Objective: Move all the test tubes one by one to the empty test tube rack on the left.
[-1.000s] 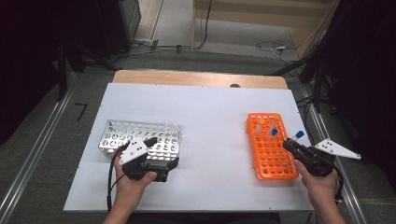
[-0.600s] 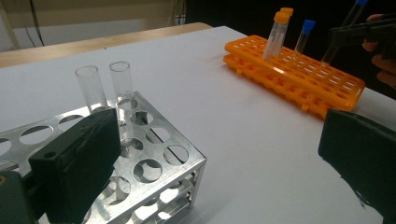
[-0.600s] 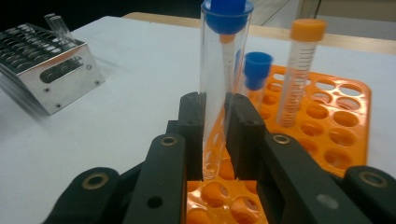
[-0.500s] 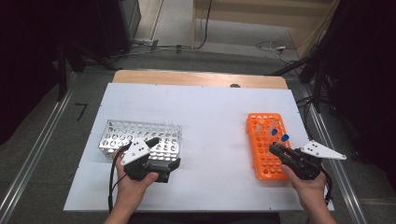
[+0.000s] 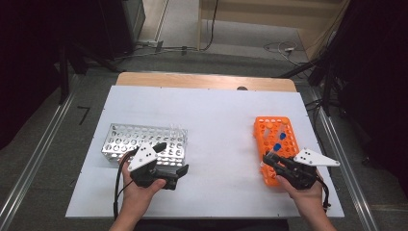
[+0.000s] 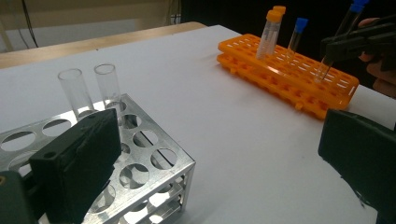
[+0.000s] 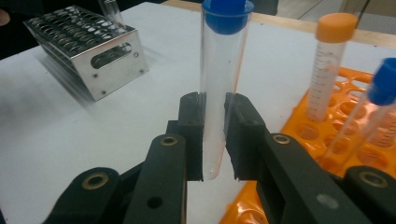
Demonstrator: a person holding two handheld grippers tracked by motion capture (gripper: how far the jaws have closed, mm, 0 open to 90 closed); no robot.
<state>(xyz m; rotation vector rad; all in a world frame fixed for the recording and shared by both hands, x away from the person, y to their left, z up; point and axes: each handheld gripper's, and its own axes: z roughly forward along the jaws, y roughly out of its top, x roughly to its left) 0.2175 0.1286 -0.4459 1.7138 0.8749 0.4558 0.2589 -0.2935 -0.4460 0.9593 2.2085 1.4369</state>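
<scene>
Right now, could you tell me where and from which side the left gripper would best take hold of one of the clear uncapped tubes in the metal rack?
Grip a clear tube on the bare glass above the metal rack, coming from the rack's corner side. Both tubes stand upright near that corner, and the open left gripper already faces them.

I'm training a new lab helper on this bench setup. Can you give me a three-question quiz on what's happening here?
1. True or false: the right gripper is shut on a blue-capped tube.
2. What colour is the rack beside that gripper?
3. The left gripper is: A) open, holding nothing; B) shut on a glass tube; C) lifting the metal rack.

Key: 1 true; 2 orange; 3 A.
</scene>
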